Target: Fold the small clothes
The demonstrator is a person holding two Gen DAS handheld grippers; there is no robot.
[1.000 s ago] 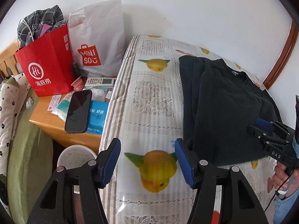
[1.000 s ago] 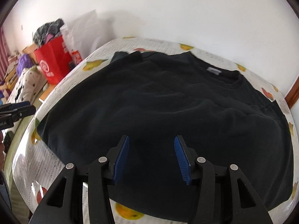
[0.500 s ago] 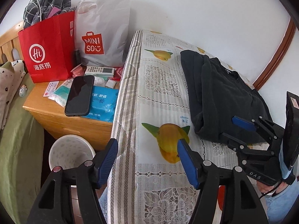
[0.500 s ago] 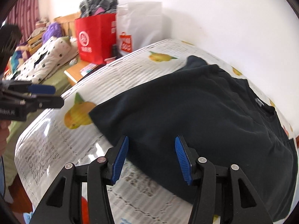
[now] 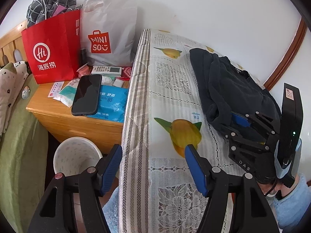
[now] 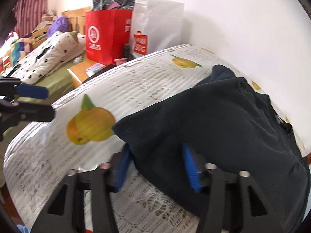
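We see the dark navy knit sweater [image 5: 229,85] lying on the fruit-printed lace tablecloth [image 5: 171,81], its long axis running from the near edge toward the white wall, collar at the far end. Our right gripper [image 6: 155,163] is closing on its near hem, cloth between the jaws. Our left gripper [image 5: 153,167] stands apart, empty, over the table's edge.

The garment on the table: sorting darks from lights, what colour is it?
The garment is plain black, with no print visible. The right wrist view shows it best.
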